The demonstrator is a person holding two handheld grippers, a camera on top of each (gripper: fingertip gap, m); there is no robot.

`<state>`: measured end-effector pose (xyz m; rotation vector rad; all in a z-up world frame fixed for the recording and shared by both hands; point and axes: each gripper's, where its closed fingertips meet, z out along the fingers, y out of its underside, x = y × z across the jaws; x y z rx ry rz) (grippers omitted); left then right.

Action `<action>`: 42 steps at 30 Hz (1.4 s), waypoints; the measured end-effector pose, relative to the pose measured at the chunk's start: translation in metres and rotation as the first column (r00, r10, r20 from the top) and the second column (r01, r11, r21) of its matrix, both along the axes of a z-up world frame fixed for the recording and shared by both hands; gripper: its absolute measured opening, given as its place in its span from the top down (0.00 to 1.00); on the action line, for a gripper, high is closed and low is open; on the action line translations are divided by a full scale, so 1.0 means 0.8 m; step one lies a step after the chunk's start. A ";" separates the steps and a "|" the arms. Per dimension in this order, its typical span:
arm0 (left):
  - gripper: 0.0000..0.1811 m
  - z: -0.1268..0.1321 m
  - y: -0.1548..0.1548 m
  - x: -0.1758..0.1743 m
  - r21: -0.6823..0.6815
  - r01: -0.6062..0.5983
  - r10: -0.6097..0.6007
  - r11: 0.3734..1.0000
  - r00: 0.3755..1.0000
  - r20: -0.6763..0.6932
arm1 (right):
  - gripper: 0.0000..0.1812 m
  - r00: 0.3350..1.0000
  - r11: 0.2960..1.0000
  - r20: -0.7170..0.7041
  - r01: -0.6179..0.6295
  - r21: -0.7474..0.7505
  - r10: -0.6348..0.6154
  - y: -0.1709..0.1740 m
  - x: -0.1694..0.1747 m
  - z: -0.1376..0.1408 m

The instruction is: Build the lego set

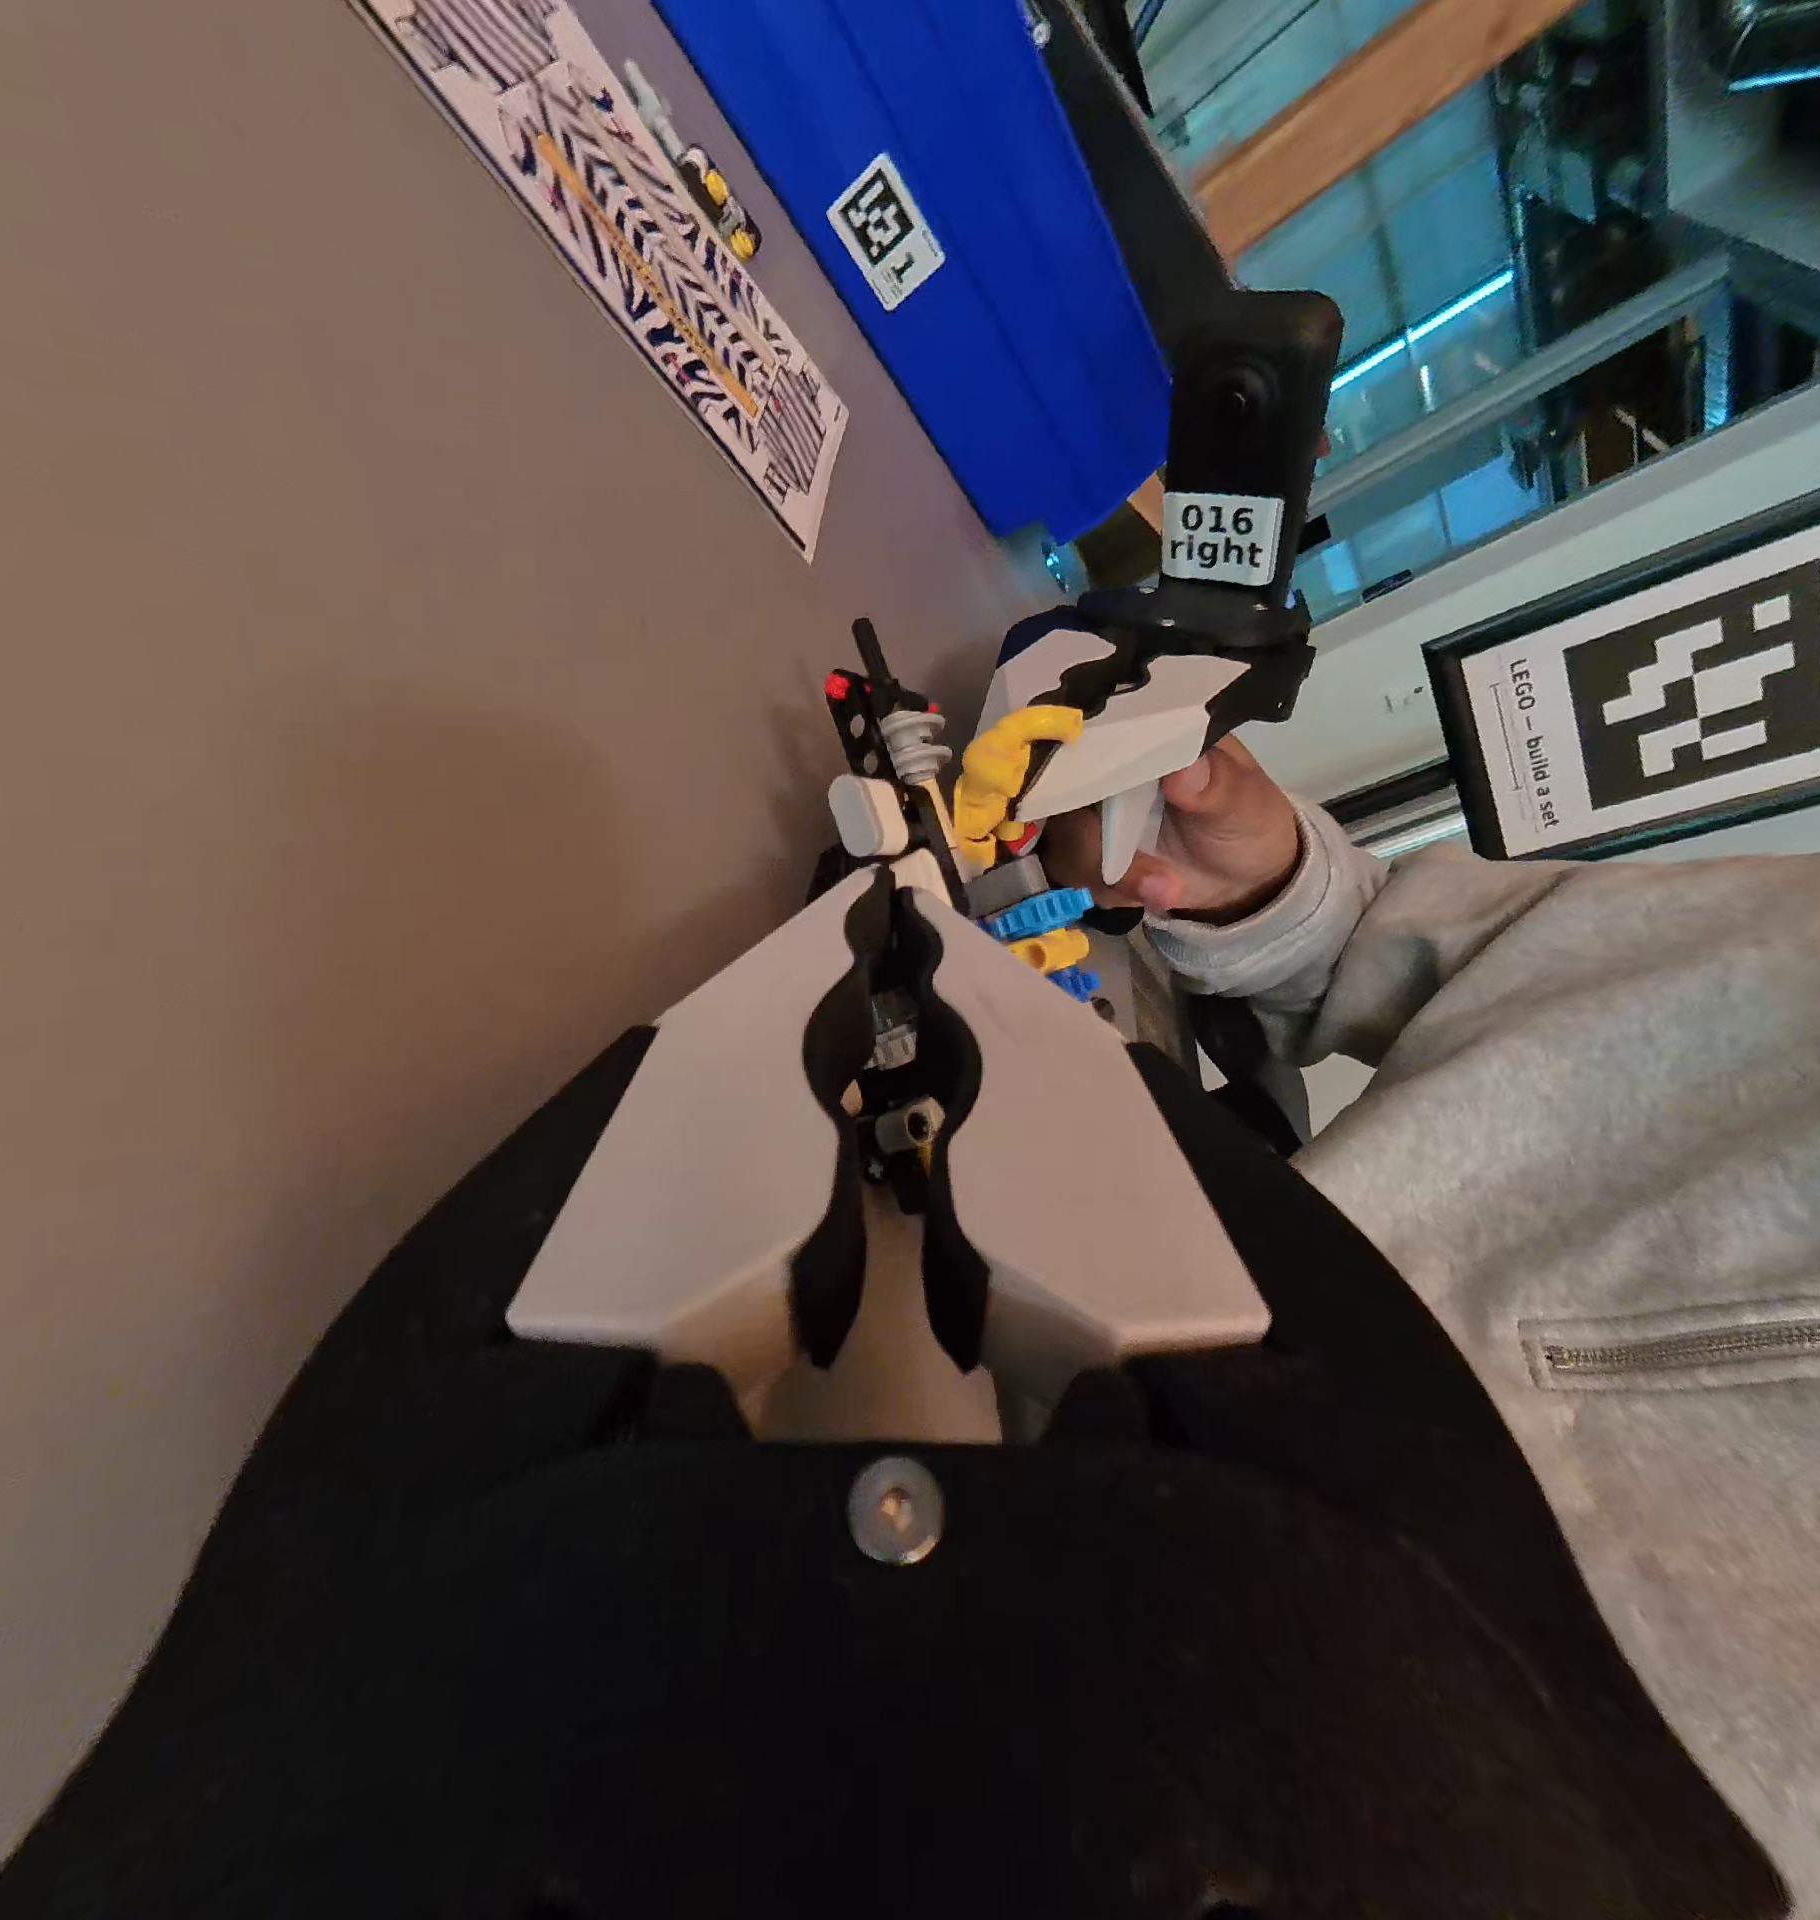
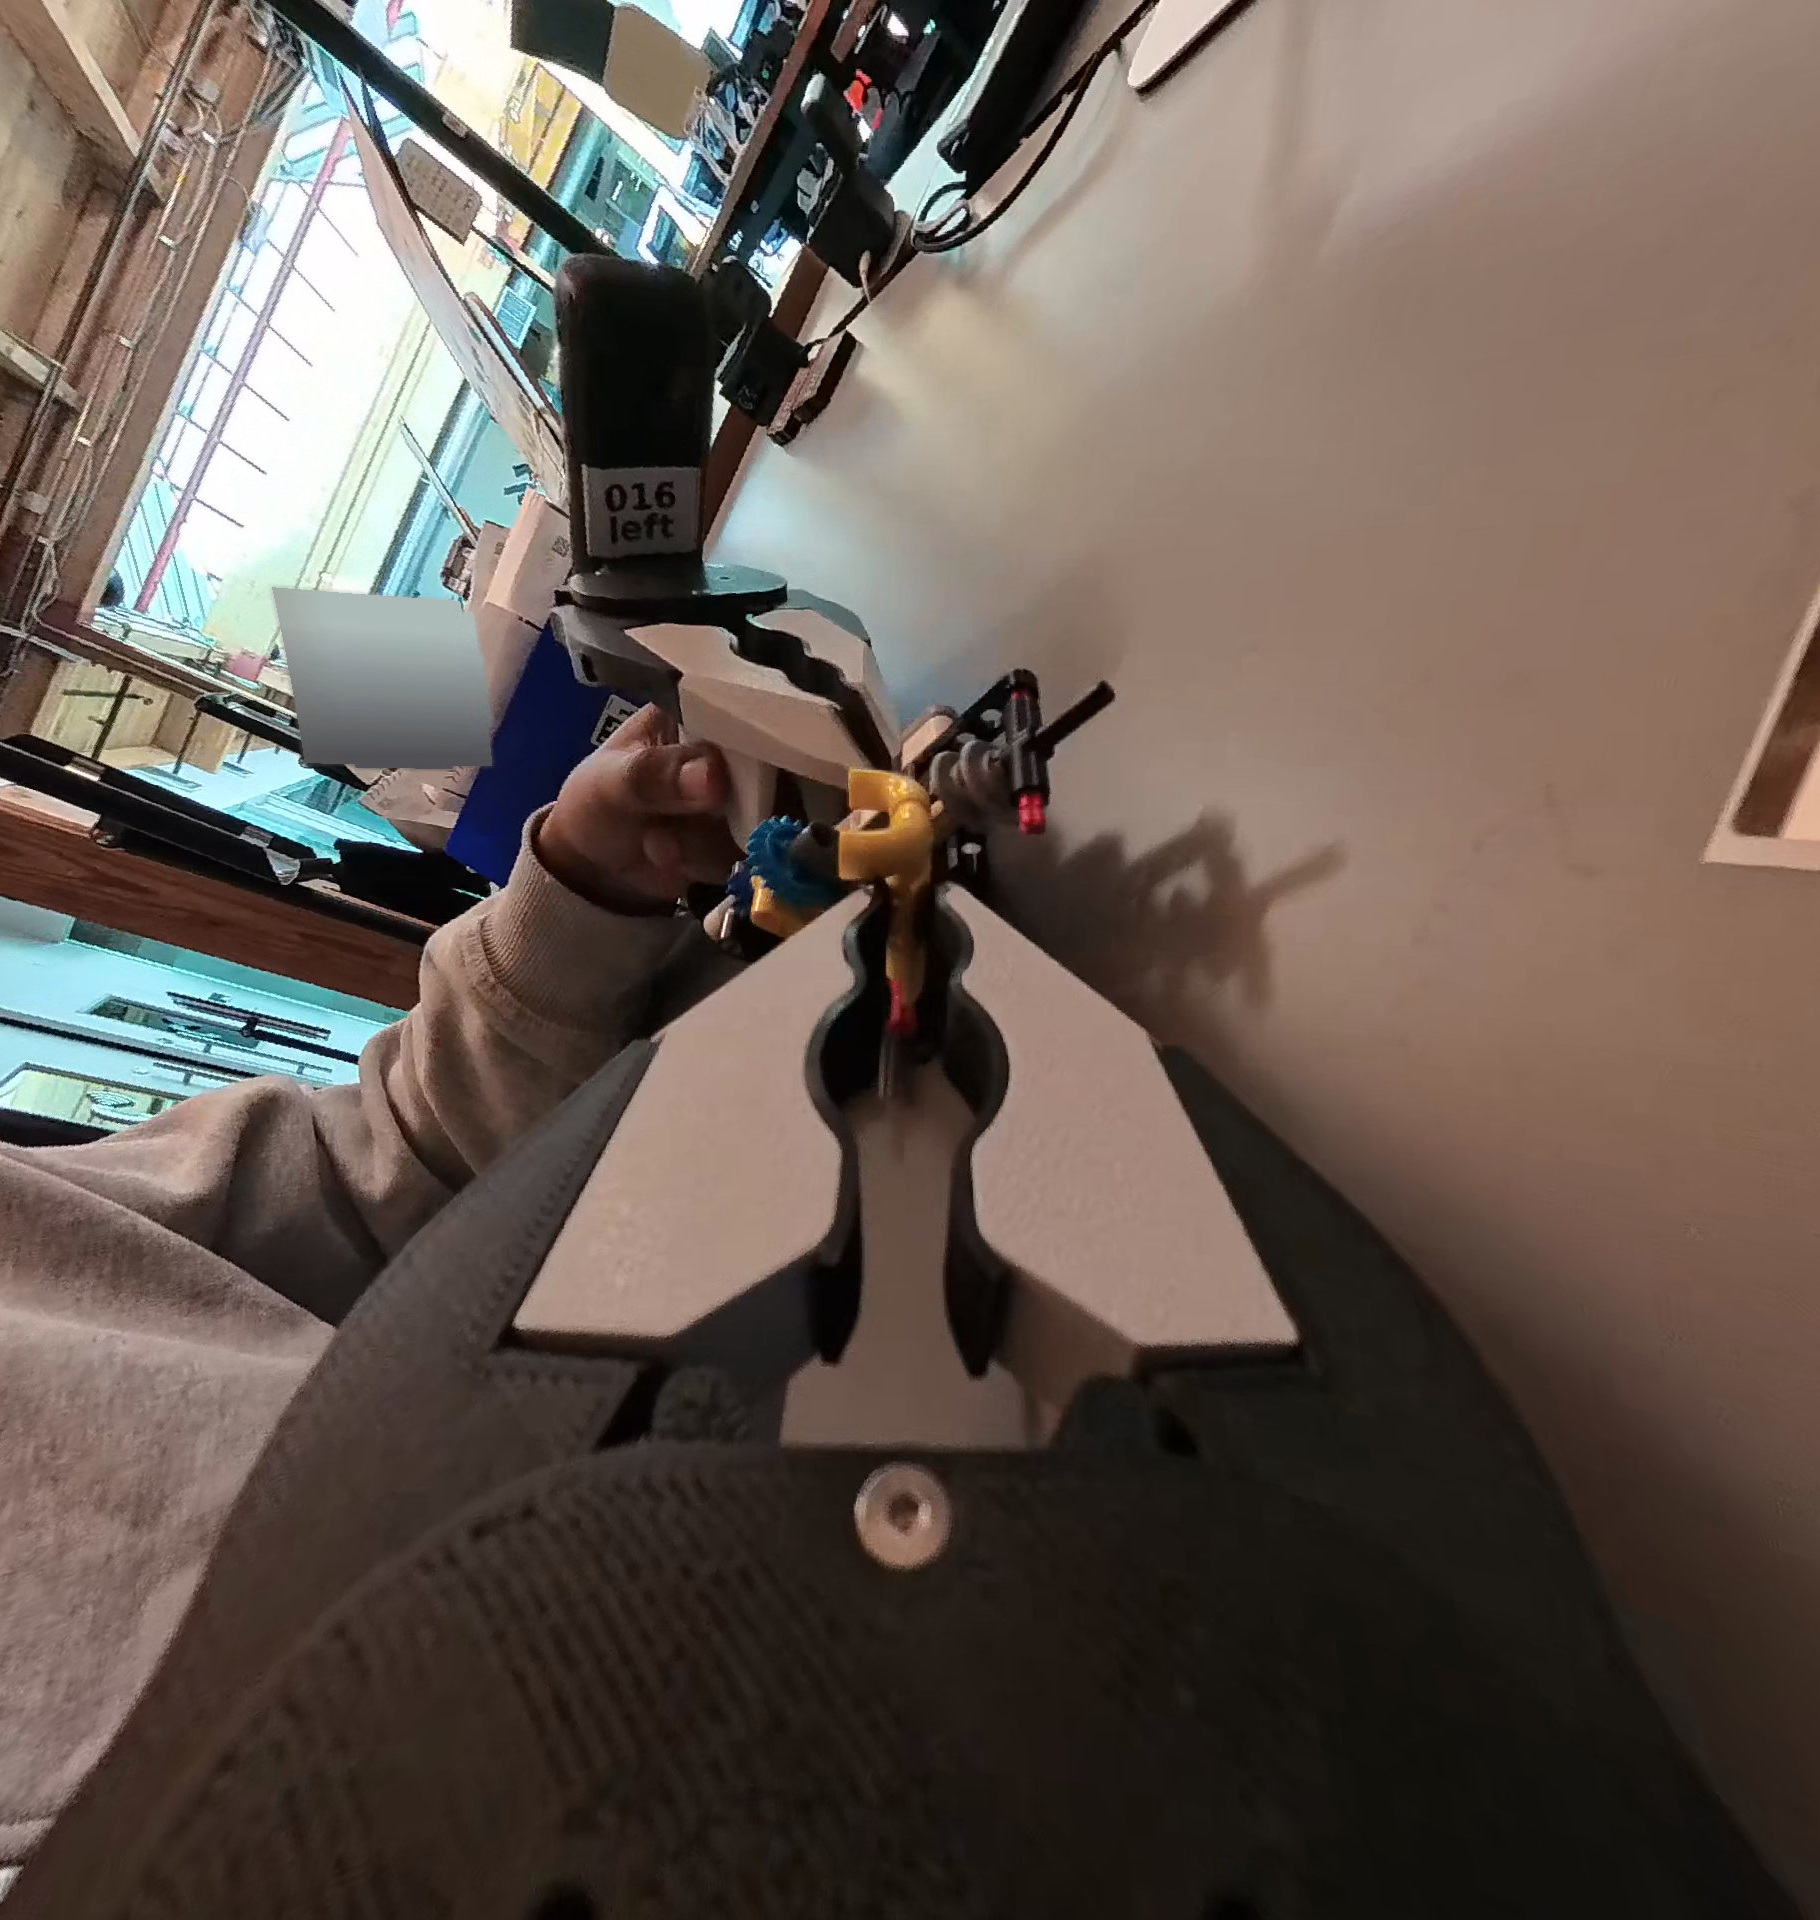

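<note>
A small lego assembly (image 1: 885, 748) of black beams, a grey spring, a black axle and red pins hangs above the table between both grippers. My left gripper (image 1: 890, 883) is shut on its white and black end, and grey parts show through the hollows between the fingers. My right gripper (image 2: 901, 904) is shut on the yellow curved piece (image 2: 890, 821) of the same assembly (image 2: 989, 758). A blue gear (image 2: 781, 852) sits beside the yellow piece. The right gripper (image 1: 1031, 779) also shows in the left wrist view, clamped on the yellow piece (image 1: 999, 769). The left gripper (image 2: 885, 738) also shows in the right wrist view.
An instruction sheet (image 1: 657, 260) lies on the grey table (image 1: 262, 623), with a small lego sub-build (image 1: 714, 192) on it. A blue bin (image 1: 937, 260) stands behind. A framed marker sign (image 1: 1664, 686) stands at the right. Cables and black devices (image 2: 854, 208) lie far off. Across from one pair of fingers to the other is roughly 5 cm.
</note>
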<state>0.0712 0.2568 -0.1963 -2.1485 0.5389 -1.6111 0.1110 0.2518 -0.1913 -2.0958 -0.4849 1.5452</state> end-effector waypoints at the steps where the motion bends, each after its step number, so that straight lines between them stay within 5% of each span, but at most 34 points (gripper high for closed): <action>1: 1.00 -0.003 0.001 0.000 -0.013 0.000 0.000 1.000 1.000 -0.014 | 0.97 1.000 1.000 0.003 0.002 -0.002 -0.002 0.000 0.002 0.000; 8: 1.00 -0.023 -0.004 0.000 -0.017 -0.005 0.003 1.000 0.992 -0.125 | 0.97 1.000 1.000 0.018 0.015 -0.022 -0.014 -0.006 0.015 -0.004; 13: 0.90 -0.020 -0.012 -0.006 -0.078 -0.113 0.104 0.991 0.989 -0.105 | 0.97 0.998 0.998 0.055 0.024 0.055 -0.027 0.004 0.012 -0.003; 19: 0.90 0.000 -0.042 -0.017 -0.058 -0.111 0.109 0.992 0.993 -0.037 | 0.97 1.000 0.995 0.007 0.001 0.098 -0.002 0.010 -0.002 0.009; 24: 0.90 0.011 -0.009 -0.039 -0.022 -0.175 0.176 0.984 0.984 0.012 | 0.97 1.000 0.989 0.006 -0.029 0.148 0.028 0.014 -0.016 0.015; 31: 0.91 -0.030 -0.012 -0.038 0.074 -0.018 0.038 0.997 0.962 -0.270 | 0.97 0.998 0.993 -0.006 -0.054 0.108 0.055 0.016 -0.032 0.012; 42: 0.95 -0.025 -0.013 -0.011 0.045 -0.006 0.014 0.999 0.986 -0.164 | 0.97 0.995 0.997 -0.070 -0.065 0.051 0.069 0.027 -0.035 0.015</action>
